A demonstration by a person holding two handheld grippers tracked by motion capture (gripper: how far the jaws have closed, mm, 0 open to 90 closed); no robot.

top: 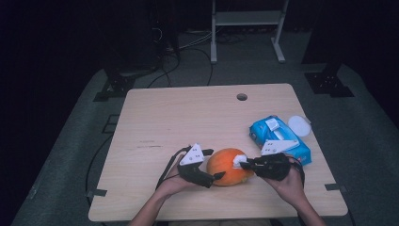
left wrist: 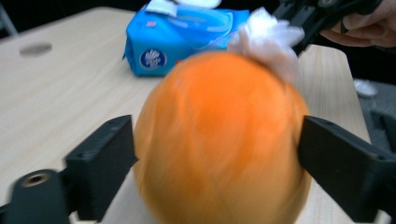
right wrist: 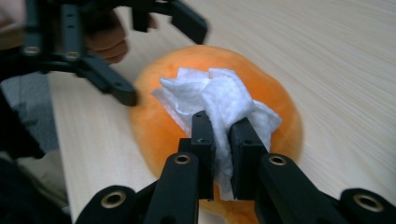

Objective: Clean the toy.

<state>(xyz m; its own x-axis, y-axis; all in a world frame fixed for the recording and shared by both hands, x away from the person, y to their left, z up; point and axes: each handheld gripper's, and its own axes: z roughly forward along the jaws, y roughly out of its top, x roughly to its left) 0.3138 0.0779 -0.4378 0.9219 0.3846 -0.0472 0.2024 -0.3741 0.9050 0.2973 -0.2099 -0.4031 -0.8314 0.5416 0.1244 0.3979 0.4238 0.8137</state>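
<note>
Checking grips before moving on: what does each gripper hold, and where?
Right gripper pinches the wipe by its bunched lower end. Left gripper straddles the orange, open.

Dark room, grey floor (top: 376, 141), white rack (top: 247, 19).

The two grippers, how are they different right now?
The left gripper has its jaws wide, one on each side of the orange ball; the right gripper has its jaws squeezed shut on a white wipe. The left gripper comes at the ball from its left side, the right gripper from its right, pressing the wipe on the ball. Both are black and hand-held.
</note>
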